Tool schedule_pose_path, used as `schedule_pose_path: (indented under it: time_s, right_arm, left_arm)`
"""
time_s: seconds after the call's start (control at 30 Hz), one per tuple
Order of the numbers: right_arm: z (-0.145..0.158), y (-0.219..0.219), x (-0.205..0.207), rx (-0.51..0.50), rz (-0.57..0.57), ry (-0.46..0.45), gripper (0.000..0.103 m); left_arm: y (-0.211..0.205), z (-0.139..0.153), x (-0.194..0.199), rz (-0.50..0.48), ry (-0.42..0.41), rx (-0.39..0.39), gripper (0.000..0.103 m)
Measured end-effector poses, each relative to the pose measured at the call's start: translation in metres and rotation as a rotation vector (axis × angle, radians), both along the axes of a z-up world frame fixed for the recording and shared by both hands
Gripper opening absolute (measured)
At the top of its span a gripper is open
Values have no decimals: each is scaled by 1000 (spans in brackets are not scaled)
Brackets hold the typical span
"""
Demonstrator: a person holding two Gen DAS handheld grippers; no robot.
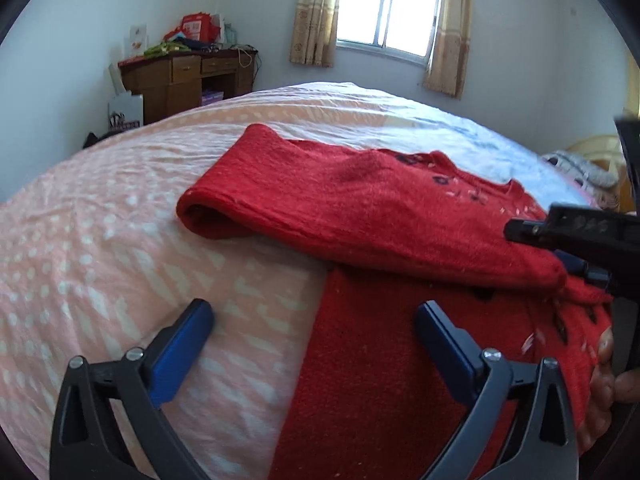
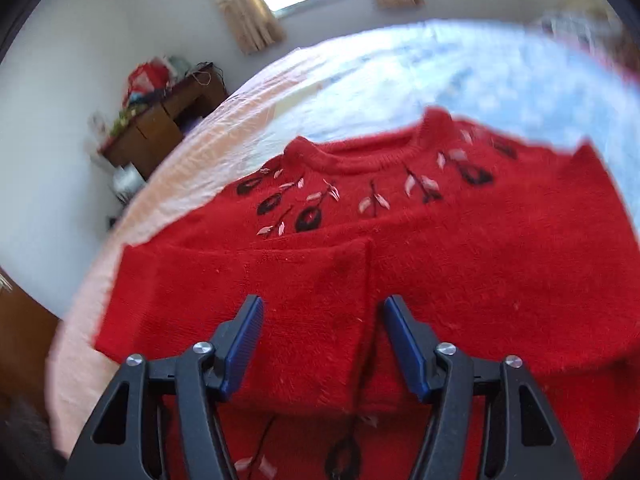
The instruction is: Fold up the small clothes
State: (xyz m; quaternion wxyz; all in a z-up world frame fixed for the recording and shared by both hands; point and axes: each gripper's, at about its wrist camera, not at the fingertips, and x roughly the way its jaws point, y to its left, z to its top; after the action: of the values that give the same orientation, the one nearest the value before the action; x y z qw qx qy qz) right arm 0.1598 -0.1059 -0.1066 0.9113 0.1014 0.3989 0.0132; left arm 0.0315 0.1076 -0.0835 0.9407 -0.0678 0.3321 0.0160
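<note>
a pink patterned bedspread [image 1: 120, 216] carries a red knitted sweater [image 2: 460, 240] laid flat, collar toward the window and hem toward the camera, long axis running from hem to collar, with one sleeve [image 1: 320, 204] folded across the body. the knit judges soft, limp and light, likely to sag and stretch, so it is best pinched at a doubled edge or sleeve cuff. left gripper [image 1: 316, 320] stands wide apart and empty, straddling the sweater's side edge; right gripper [image 2: 322, 320] is partly spread, gripping nothing.
</note>
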Motion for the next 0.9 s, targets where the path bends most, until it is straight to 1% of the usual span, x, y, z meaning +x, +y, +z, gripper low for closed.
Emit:
schedule_pose_path:
  time_s: [0.03,0.1,0.17,0.23,0.3,0.5,0.57,0.63,0.7,0.77,0.83,0.9]
  right_arm:
    - [0,6,2,-44,15,4,28]
    - [3,9,4,-50,43,5,10]
    - [14,12,4,-89,54,-9,8]
    - [32,11,3,-97,67,-55,8]
    - [58,9,3,-104,78,-112,8]
    - [151,4,2,-151,110,-288,8]
    - [174,-4,0,-159,106,-329,8]
    - [188,-16,-5,-165,93,-361,8]
    - [192,-31,-12,-172,73,-378,8]
    - [187,-49,-16,-150,46,-372,8]
    - [176,-65,-12,-95,34,-334,8]
    - [168,-69,-8,-65,37,-302,8]
  left_arm:
    - [2,0,-1,0,0,-3,103]
    - [4,0,-1,-2,-3,-17,103]
    - [6,0,-3,-1,-5,-15,103]
    - [6,-1,-4,0,-5,-13,103]
    - [7,-2,-4,0,-5,-15,103]
    - [7,-3,-3,2,-5,-12,103]
    - [9,-3,-3,1,-5,-12,103]
    - [8,-3,-3,1,-5,-11,103]
    - [9,-3,-2,2,-4,-10,103]
    - [9,-2,-2,4,2,-10,103]
    - [8,2,1,12,29,-3,103]
    - [4,12,9,-9,49,-20,103]
